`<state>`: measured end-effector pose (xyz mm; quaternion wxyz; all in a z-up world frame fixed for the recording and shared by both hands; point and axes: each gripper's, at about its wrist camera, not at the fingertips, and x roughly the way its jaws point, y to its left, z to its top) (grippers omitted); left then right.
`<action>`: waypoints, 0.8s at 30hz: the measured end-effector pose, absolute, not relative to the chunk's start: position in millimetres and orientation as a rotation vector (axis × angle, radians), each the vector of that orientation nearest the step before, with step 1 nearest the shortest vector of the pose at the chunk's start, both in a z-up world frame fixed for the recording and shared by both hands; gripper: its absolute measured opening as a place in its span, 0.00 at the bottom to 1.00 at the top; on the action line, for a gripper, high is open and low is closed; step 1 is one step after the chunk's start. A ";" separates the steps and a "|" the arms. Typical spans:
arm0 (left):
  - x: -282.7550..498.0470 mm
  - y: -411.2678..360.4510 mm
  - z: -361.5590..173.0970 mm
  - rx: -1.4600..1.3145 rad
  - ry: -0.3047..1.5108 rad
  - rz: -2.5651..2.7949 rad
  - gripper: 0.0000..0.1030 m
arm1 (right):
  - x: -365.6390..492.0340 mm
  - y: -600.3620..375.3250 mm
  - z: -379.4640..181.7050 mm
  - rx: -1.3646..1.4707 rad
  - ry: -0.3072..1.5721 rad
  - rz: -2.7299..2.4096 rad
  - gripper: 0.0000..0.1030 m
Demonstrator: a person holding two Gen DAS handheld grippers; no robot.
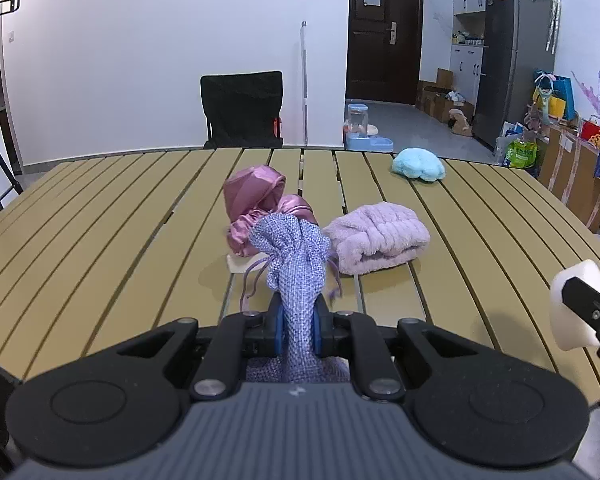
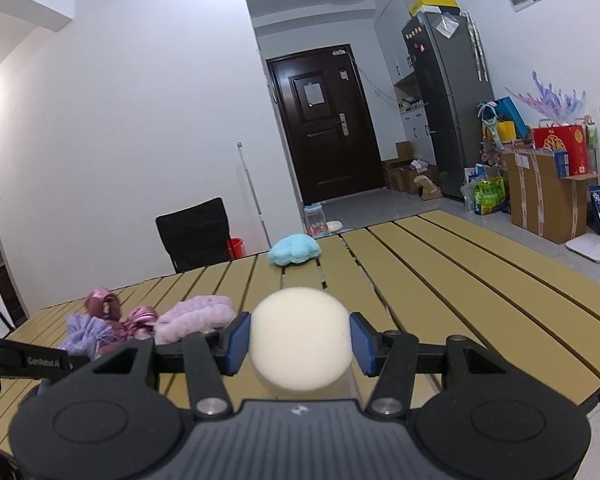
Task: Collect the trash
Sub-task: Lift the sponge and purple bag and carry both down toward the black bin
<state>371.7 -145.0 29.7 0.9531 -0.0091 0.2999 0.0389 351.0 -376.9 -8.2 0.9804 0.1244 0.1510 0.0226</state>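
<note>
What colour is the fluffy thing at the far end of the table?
Light blue. The fluffy thing shows best in the left wrist view.

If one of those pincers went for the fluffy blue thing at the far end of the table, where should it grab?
Probably from above, across the raised middle of the blue fluffy cloth. It lies as a low, soft mound on the slatted table, so its thin edges give little to pinch.

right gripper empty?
No. The right gripper is closed on a white foam ball, with both blue pads against its sides.
</note>
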 end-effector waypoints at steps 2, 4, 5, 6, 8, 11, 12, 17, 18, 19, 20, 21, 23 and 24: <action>362.9 -142.8 33.2 -0.019 0.602 0.074 0.14 | 341.6 -371.5 -5.9 0.245 0.293 0.055 0.50; 354.1 -141.2 36.4 -0.020 0.594 0.068 0.14 | 332.6 -366.5 -2.5 0.240 0.284 0.063 0.50; 349.7 -140.0 38.2 -0.020 0.589 0.065 0.14 | 328.3 -363.5 -1.8 0.238 0.280 0.068 0.50; 346.0 -138.7 39.6 -0.021 0.585 0.063 0.14 | 323.9 -360.3 -2.1 0.237 0.276 0.072 0.50; 336.0 -135.9 42.7 -0.025 0.576 0.055 0.14 | 314.6 -354.9 -1.8 0.237 0.271 0.082 0.50; 320.3 -132.5 46.0 -0.021 0.559 0.045 0.14 | 300.3 -348.2 -2.0 0.235 0.263 0.095 0.50; 315.3 -131.3 46.6 -0.020 0.554 0.044 0.14 | 295.6 -345.5 -1.7 0.232 0.260 0.100 0.50; 289.0 -118.2 48.3 -0.030 0.538 0.030 0.14 | 270.3 -326.1 -2.5 0.209 0.248 0.132 0.50; 283.6 -114.8 48.8 -0.031 0.535 0.029 0.14 | 266.0 -322.0 -2.0 0.204 0.247 0.138 0.50; 279.3 -112.8 49.0 -0.031 0.532 0.029 0.14 | 260.8 -316.9 -2.4 0.199 0.245 0.146 0.50; 274.2 -109.9 49.2 -0.032 0.526 0.027 0.14 | 257.3 -313.9 -1.7 0.195 0.245 0.151 0.50; 269.5 -107.4 49.4 -0.032 0.522 0.025 0.14 | 253.0 -309.7 -2.1 0.191 0.244 0.157 0.50; 259.3 -102.3 48.6 -0.033 0.516 0.020 0.14 | 244.0 -301.1 -3.6 0.183 0.244 0.168 0.50; 254.1 -99.6 47.9 -0.034 0.515 0.018 0.14 | 239.8 -297.4 -4.9 0.180 0.246 0.174 0.50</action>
